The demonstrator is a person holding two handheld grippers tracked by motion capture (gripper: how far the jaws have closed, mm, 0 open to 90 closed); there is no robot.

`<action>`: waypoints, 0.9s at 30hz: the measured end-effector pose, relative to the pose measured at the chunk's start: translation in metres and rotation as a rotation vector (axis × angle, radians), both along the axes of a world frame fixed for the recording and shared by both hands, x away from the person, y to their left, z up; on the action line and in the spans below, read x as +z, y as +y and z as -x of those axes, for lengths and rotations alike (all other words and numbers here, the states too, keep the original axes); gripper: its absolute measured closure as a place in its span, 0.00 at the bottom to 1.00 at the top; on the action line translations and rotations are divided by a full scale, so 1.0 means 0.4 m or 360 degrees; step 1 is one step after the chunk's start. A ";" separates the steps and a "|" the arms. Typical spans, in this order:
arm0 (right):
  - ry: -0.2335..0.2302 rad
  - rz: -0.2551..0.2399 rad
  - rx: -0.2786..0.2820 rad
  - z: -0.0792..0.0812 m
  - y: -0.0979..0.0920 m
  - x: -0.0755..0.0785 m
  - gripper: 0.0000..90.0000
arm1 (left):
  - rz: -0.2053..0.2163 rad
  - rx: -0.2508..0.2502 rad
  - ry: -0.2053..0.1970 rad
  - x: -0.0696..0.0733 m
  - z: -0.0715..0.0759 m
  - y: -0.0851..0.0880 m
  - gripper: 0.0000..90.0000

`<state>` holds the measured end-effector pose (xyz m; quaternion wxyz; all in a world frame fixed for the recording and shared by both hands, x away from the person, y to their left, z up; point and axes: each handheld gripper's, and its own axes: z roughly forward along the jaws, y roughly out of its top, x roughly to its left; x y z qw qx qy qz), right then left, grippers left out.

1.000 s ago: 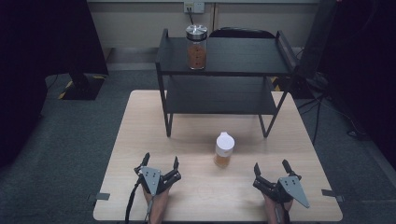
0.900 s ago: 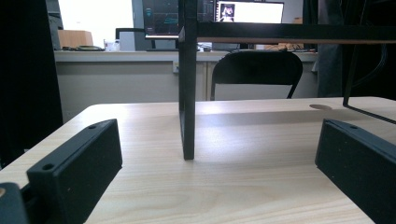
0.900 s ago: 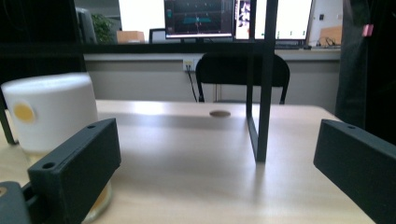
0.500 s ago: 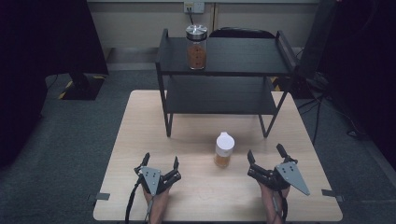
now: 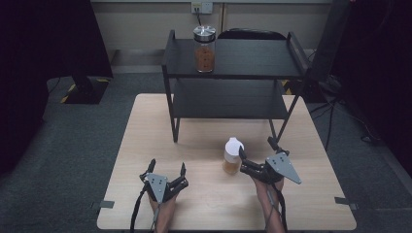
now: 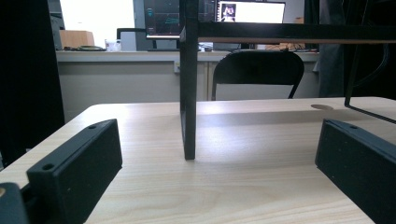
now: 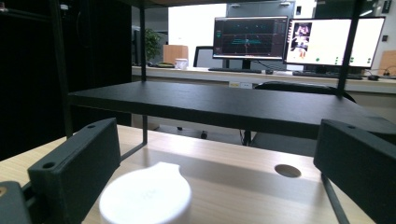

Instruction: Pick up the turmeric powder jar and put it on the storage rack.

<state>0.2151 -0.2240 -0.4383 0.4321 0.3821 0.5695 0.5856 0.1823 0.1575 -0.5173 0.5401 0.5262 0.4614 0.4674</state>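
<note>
A small white-capped bottle (image 5: 232, 156) with amber stuff inside is stood upright on the light wood table (image 5: 145, 126), a bit toward the near right, in front of the black two-tier shelf (image 5: 233, 60). The right gripper (image 5: 256, 152) is held just beside it, jaws spread wide and nothing gripped; the white cap (image 7: 145, 196) is seen low between them in the right gripper view. The left gripper (image 5: 167, 167) is parked near the front edge, also spread and empty. A lidded jar (image 5: 204, 49) is set at the shelf top's left end. Dark carpet, a black chair (image 6: 254, 70) and lit monitors (image 7: 299, 41) are seen beyond.
</note>
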 end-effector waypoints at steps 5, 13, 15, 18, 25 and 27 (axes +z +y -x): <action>-0.0018 -0.0008 0.0020 -0.019 0.030 -0.005 0.00 | 0.0000 0.0000 0.0000 0.000 0.000 0.000 0.00; 0.0003 0.0052 0.0038 -0.044 0.068 -0.011 0.00 | 0.0001 -0.0001 0.0000 0.000 0.000 0.000 0.00; 0.0021 0.0056 0.0042 -0.049 0.073 -0.014 0.00 | 0.0001 -0.0001 0.0000 0.000 0.000 0.000 0.00; 0.0035 0.0070 0.0046 -0.053 0.080 -0.020 0.00 | 0.0001 -0.0002 0.0000 0.000 0.000 0.001 0.00; 0.0069 0.0059 0.0030 -0.054 0.097 -0.049 0.00 | 0.0000 -0.0002 0.0000 0.000 0.000 0.001 0.00; 0.0076 0.0069 0.0027 -0.054 0.104 -0.058 0.00 | 0.0001 -0.0002 0.0000 0.000 0.000 0.001 0.00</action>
